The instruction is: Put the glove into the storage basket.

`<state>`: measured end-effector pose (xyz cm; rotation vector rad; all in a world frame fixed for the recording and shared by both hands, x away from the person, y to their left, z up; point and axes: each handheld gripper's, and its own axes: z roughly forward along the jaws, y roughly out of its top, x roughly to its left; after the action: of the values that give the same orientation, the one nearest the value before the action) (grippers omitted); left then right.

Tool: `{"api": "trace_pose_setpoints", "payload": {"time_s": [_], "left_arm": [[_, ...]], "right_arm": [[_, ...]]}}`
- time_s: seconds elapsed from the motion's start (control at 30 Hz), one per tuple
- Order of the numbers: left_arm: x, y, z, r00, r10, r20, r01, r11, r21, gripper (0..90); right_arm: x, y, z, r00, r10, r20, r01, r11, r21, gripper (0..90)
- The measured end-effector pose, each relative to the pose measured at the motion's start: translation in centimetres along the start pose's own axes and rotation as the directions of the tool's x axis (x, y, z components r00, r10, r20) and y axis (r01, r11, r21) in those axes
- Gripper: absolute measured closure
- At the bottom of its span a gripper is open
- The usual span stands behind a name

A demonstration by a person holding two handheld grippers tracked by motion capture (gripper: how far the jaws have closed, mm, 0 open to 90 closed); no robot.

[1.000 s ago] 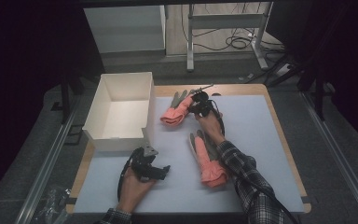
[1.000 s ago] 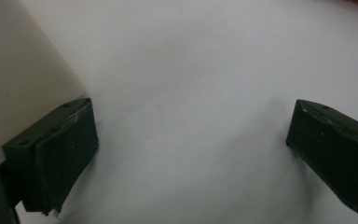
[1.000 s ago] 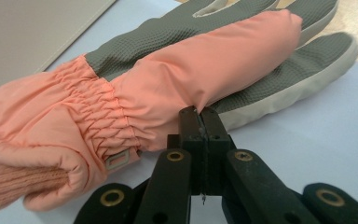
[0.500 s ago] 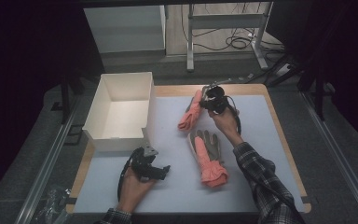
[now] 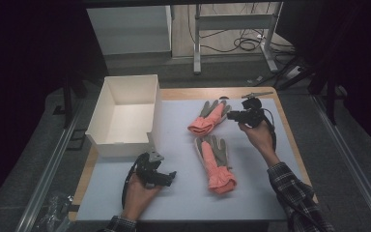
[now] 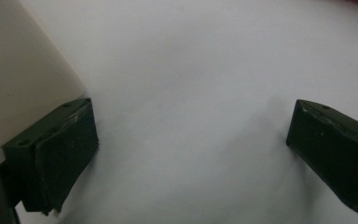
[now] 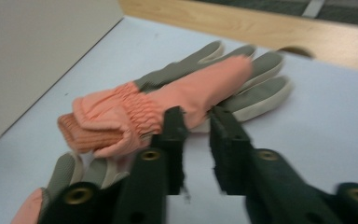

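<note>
Two orange-and-grey gloves lie on the white mat. The far glove (image 5: 208, 117) lies slanted with its fingers toward the back edge, and the near glove (image 5: 214, 160) lies lengthwise with its cuff toward me. My right gripper (image 5: 231, 116) sits just right of the far glove's fingers. In the right gripper view its jaws (image 7: 196, 116) stand open by a narrow gap with nothing between them, just short of the far glove (image 7: 191, 88). The near glove (image 7: 67, 175) shows at the lower left. My left gripper (image 5: 166, 177) rests on the mat in front of the box, jaws (image 6: 191, 154) wide open and empty.
An open white box (image 5: 125, 116) stands at the mat's left; its wall (image 6: 23, 70) is close beside my left jaw. The wooden table edge (image 5: 290, 140) borders the mat on the right. Bare mat lies between my left gripper and the near glove.
Half a second ago my right gripper held the far glove lifted off the mat. Now the glove lies flat again and the gripper has let go. The left gripper has stayed put.
</note>
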<state>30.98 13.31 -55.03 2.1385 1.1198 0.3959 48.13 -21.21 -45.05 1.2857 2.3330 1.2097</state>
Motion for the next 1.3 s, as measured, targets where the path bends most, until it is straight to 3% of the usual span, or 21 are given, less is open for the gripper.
{"api": "trace_pose_setpoints", "payload": {"time_s": [0.07,0.13,0.17,0.23,0.3,0.33,0.43,0.53,0.57,0.63,0.67,0.7,0.73,0.87,1.1,1.13,1.17,1.2,1.23,1.27,1.3], "left_arm": [[0.0,0.0,0.0,1.0,0.0,0.001,0.0,1.0,0.0,1.8],[0.0,0.0,0.0,1.0,0.002,-0.001,-0.002,1.0,0.001,1.8],[0.0,0.0,0.0,1.0,0.002,-0.001,-0.002,1.0,0.001,1.8],[0.0,0.0,0.0,1.0,0.001,0.0,-0.001,1.0,0.0,1.8],[0.0,0.0,0.0,1.0,0.006,-0.001,-0.006,1.0,0.004,1.8],[0.0,0.0,0.0,1.0,0.004,0.0,-0.004,1.0,0.003,1.8],[0.0,0.0,0.0,1.0,0.004,0.0,-0.004,1.0,0.003,1.8],[0.0,0.0,0.0,1.0,0.004,0.001,-0.004,1.0,0.003,1.8],[0.0,0.0,0.0,1.0,0.004,0.0,-0.004,1.0,0.003,1.8],[0.0,0.0,0.0,1.0,0.004,0.0,-0.004,1.0,0.003,1.8],[0.0,0.0,0.0,1.0,0.004,0.001,-0.004,1.0,0.003,1.8],[0.0,0.0,0.0,1.0,0.004,0.001,-0.004,1.0,0.003,1.8],[0.0,0.0,0.0,1.0,0.004,0.0,-0.004,1.0,0.003,1.8],[0.0,0.0,0.0,1.0,0.004,0.0,-0.004,1.0,0.003,1.8],[0.0,0.0,0.0,1.0,0.006,0.0,-0.006,1.0,0.004,1.8],[0.0,0.0,0.0,1.0,0.006,0.0,-0.006,1.0,0.004,1.8],[0.0,0.0,0.0,1.0,0.006,0.0,-0.006,1.0,0.004,1.8],[0.0,0.0,0.0,1.0,0.004,0.0,-0.004,1.0,0.003,1.8],[0.0,0.0,0.0,1.0,0.004,0.0,-0.004,1.0,0.003,1.8],[0.0,0.0,0.0,1.0,0.004,0.0,-0.004,1.0,0.003,1.8],[0.0,0.0,0.0,1.0,0.004,0.0,-0.004,1.0,0.003,1.8]], "right_arm": [[0.2,-0.2,0.5,0.9999,0.005,-0.011,-0.005,1.0,0.001,64.3],[1.0,0.1,1.9,0.9998,0.002,0.019,-0.002,1.0,0.001,53.3],[1.0,0.1,1.9,0.9998,0.002,0.019,-0.002,1.0,0.001,53.3],[0.8,0.5,3.5,0.9984,0.052,0.019,-0.052,0.999,0.0,43.2],[0.7,0.5,4.2,0.9969,0.075,0.024,-0.075,0.997,0.003,41.5],[0.7,0.3,6.0,0.9938,0.086,0.07,-0.089,0.995,0.039,36.6],[0.8,0.0,7.8,0.9922,0.106,0.067,-0.11,0.991,0.072,34.1],[1.1,-0.1,8.8,0.9926,0.097,0.074,-0.104,0.99,0.1,41.2],[1.6,-0.2,9.3,0.9901,0.074,0.119,-0.086,0.991,0.101,54.8],[1.7,-0.1,9.4,0.989,0.055,0.137,-0.069,0.993,0.097,70.5],[1.7,-0.1,9.3,0.9893,0.054,0.136,-0.067,0.993,0.097,77.4],[1.7,-0.1,9.3,0.9893,0.054,0.136,-0.067,0.993,0.097,77.4],[1.8,0.0,9.3,0.9892,0.042,0.14,-0.056,0.994,0.097,82.9],[2.1,0.5,8.5,0.9868,0.007,0.162,-0.021,0.996,0.084,84.5],[0.7,2.1,4.8,0.9816,-0.023,0.19,0.012,0.998,0.059,84.3],[-0.1,2.5,2.9,0.9804,-0.024,0.195,0.015,0.999,0.047,84.2],[-0.1,2.5,2.9,0.9804,-0.024,0.195,0.015,0.999,0.047,84.2],[-1.0,2.6,0.6,0.9776,-0.024,0.209,0.016,0.999,0.041,84.1],[-1.0,2.6,0.6,0.9776,-0.024,0.209,0.016,0.999,0.041,84.1],[-1.7,2.3,-1.3,0.9728,-0.042,0.228,0.028,0.998,0.061,84.0],[-1.9,2.0,-2.0,0.9698,-0.049,0.239,0.034,0.997,0.068,83.9]]}}
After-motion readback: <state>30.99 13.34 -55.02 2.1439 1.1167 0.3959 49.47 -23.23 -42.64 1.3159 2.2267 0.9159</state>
